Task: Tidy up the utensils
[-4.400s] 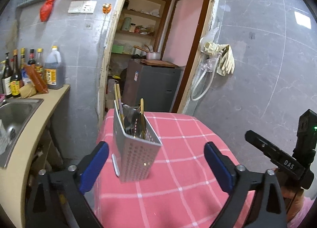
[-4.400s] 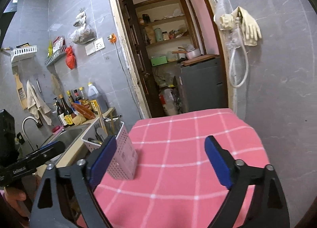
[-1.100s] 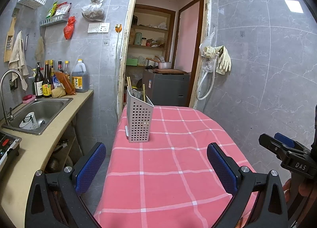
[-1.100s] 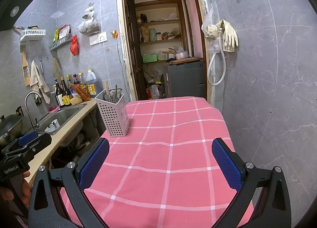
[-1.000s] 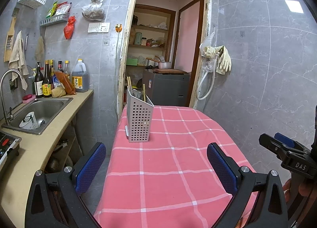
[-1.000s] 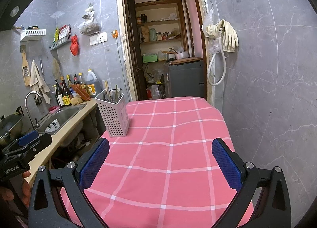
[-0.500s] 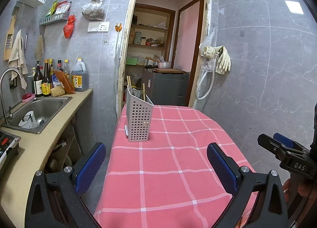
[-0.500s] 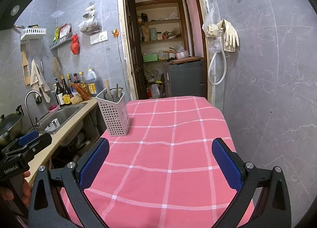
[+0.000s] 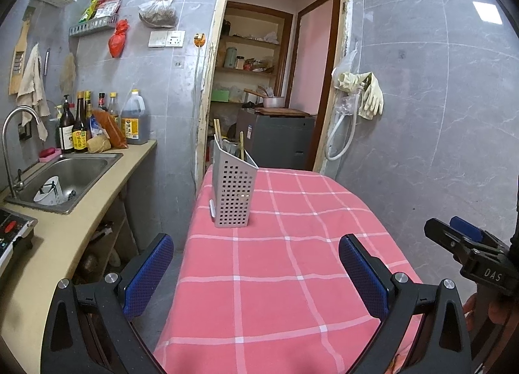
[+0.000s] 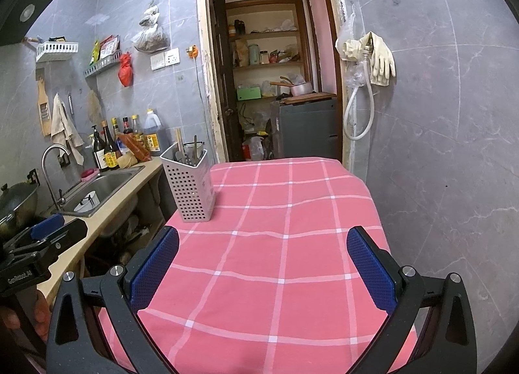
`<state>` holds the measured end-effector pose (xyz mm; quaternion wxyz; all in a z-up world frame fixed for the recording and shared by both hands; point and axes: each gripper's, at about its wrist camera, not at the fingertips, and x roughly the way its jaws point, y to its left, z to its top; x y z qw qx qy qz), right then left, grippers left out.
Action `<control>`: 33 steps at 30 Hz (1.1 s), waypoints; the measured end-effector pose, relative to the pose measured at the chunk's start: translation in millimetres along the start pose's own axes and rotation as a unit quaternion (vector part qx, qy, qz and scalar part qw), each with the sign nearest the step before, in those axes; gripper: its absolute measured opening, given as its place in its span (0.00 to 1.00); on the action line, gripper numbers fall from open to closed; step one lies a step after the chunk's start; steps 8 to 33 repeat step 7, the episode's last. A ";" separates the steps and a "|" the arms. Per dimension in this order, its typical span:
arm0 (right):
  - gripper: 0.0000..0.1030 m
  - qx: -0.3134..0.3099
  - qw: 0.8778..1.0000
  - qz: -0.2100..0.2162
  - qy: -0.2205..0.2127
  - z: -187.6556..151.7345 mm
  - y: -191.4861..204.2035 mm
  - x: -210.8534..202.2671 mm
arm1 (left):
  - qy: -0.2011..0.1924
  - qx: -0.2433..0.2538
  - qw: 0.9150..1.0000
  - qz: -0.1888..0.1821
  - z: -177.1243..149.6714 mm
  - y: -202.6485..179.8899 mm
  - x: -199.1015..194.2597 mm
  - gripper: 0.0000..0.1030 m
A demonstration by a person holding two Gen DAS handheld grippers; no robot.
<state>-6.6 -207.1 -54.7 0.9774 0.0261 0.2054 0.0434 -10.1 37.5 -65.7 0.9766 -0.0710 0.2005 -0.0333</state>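
Right wrist view catches a dark wok point(image 10: 16, 208) at the far left edge, which the left wrist view doesn't; that one shows a stove panel with a red knob point(image 9: 9, 226) instead. Both see the surface point(image 10: 275, 260) under its pink checked cloth, then the steel sink point(image 9: 69, 176). The perforated grey plastic utensil holder point(image 9: 233, 193) stands upright near the surface's far left corner, chopsticks and utensils point(image 10: 189, 151) poking out. Left tool point(image 9: 256, 271) and right tool point(image 10: 262, 268) both hang spread wide, gripping nothing, well short of the holder.
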 end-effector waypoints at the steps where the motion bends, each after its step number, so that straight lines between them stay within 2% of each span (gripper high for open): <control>1: 0.99 -0.001 1.000 0.001 0.001 1.2 -0.1 0.9 | 0.001 -0.001 1.000 -0.001 -0.5 -0.1 -0.2 1.00; 33: 0.99 -0.002 1.000 0.001 0.008 1.4 -0.9 4.2 | 0.007 -0.001 1.000 0.001 0.2 1.2 1.9 1.00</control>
